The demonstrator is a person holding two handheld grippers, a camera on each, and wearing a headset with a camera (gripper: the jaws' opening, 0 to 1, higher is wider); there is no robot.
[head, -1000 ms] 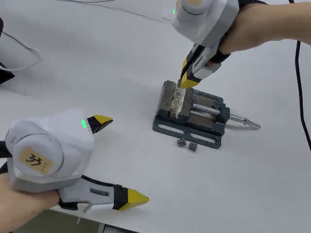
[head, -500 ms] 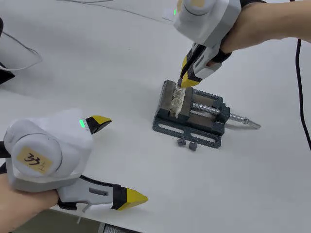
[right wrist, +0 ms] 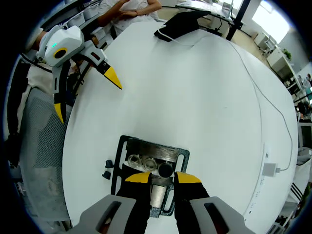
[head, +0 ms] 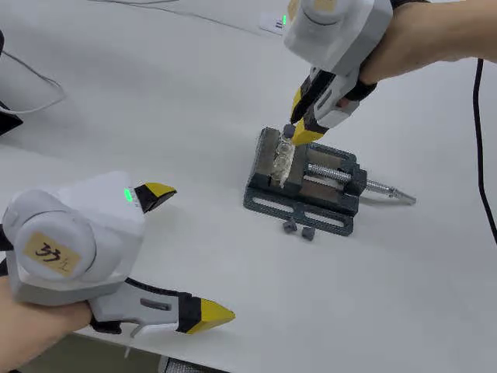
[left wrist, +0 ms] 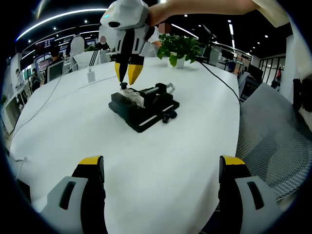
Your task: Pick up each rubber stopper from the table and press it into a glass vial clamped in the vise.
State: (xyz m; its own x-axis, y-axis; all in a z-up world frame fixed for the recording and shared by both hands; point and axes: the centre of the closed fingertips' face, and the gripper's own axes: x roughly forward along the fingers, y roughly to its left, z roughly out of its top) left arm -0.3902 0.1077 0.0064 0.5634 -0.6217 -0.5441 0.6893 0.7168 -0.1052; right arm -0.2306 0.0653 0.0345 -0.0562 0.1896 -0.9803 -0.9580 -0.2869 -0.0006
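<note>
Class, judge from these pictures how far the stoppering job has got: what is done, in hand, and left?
Done: one dark stopper tops one of the vials in the vise. In hand: nothing gripped; the right gripper hovers over that stopper, jaws apart, and how deep it is seated is unclear. Left: two vials look open, two loose stoppers lie beside the vise, and the left gripper waits open.

right gripper (right wrist: 163, 176): jaws narrowly apart above vise (right wrist: 146, 145) | dark stopper (right wrist: 165, 169) at its tips, grip unclear | glass vials (right wrist: 134, 160) beside it | two loose stoppers (right wrist: 108, 164) left of vise | left gripper (right wrist: 86, 95) spread wide, far across white table (right wrist: 195, 87)
</note>
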